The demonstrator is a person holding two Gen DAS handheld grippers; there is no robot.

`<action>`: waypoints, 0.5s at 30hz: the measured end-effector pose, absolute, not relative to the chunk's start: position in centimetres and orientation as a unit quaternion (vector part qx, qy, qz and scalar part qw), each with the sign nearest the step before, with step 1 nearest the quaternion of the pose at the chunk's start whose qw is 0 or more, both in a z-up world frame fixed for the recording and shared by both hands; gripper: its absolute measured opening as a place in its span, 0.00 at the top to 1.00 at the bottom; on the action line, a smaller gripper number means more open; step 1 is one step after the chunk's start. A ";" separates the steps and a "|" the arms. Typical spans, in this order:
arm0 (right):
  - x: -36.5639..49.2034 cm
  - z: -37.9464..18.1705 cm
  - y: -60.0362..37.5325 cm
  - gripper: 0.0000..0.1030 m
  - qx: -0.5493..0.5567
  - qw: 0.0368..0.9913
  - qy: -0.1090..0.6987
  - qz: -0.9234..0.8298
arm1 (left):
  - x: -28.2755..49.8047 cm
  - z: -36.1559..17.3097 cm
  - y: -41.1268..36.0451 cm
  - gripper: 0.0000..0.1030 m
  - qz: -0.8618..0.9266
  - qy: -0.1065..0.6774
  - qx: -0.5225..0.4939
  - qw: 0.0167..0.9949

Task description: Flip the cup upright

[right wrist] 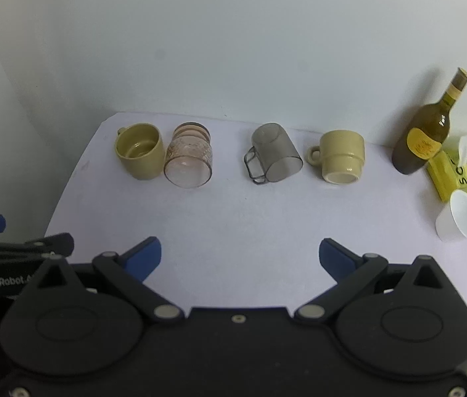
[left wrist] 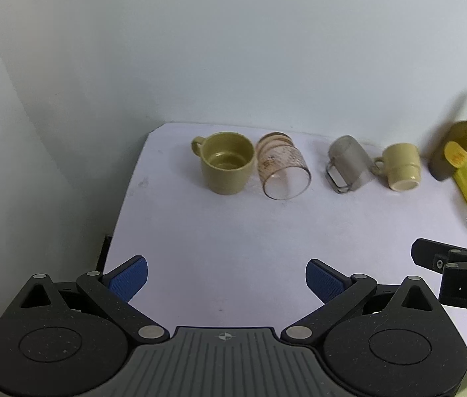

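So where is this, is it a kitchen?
Probably not a real kitchen. It looks like a practice setup: a plain white table against a bare wall, with cups in a row, like the olive mug and glass cup, plus a wine bottle.

White table [right wrist: 233, 218] — cups [right wrist: 342, 156], bottle [right wrist: 422, 139], tissues [right wrist: 455, 173].
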State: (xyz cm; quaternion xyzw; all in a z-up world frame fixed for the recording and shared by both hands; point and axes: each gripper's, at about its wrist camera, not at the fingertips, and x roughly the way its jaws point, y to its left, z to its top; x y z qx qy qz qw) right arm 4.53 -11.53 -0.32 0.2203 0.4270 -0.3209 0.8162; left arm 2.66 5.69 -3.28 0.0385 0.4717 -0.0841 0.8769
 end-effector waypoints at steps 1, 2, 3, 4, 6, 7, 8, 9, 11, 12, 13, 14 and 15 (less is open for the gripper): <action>4.5 -0.4 -11.5 0.00 0.220 0.815 0.428 -0.322 | 2.5 -3.5 5.5 0.00 -0.088 0.473 0.040 0.876; 4.3 -0.7 -11.5 0.00 0.221 0.815 0.429 -0.322 | 2.4 -3.6 5.3 0.00 -0.090 0.473 0.041 0.876; 4.0 -0.9 -11.5 0.00 0.221 0.816 0.427 -0.320 | 2.4 -3.8 5.0 0.00 -0.092 0.472 0.042 0.876; 3.8 -1.1 -11.7 0.00 0.222 0.820 0.423 -0.317 | 2.4 -3.9 4.8 0.00 -0.093 0.472 0.041 0.876; 3.5 -1.5 -12.2 0.00 0.216 0.832 0.407 -0.310 | 2.4 -4.0 4.5 0.00 -0.092 0.472 0.027 0.877; 3.4 -1.8 -12.6 0.00 0.212 0.839 0.399 -0.303 | 2.7 -4.3 4.3 0.00 -0.080 0.476 0.006 0.876; 3.3 -2.1 -13.0 0.00 0.206 0.846 0.394 -0.296 | 2.9 -4.4 4.2 0.00 -0.065 0.483 0.001 0.873; 3.4 -2.4 -13.5 0.00 0.202 0.847 0.398 -0.287 | 3.1 -4.3 4.0 0.00 -0.055 0.486 0.001 0.872; 3.5 -2.5 -14.8 0.00 0.211 0.853 0.398 -0.265 | 3.5 -3.8 3.7 0.00 -0.022 0.480 -0.016 0.877; 3.4 -2.6 -15.4 0.00 0.220 0.858 0.388 -0.253 | 3.6 -3.6 3.6 0.00 -0.023 0.474 -0.029 0.880; 3.4 -2.7 -16.1 0.00 0.226 0.860 0.385 -0.245 | 3.8 -3.5 3.3 0.00 -0.015 0.471 -0.035 0.882; 3.5 -2.8 -16.8 0.00 0.229 0.860 0.386 -0.241 | 3.9 -3.5 2.9 0.00 0.002 0.466 -0.035 0.884; 3.4 -3.0 -17.6 0.00 0.230 0.861 0.388 -0.238 | 4.1 -3.6 2.4 0.00 0.014 0.464 -0.035 0.885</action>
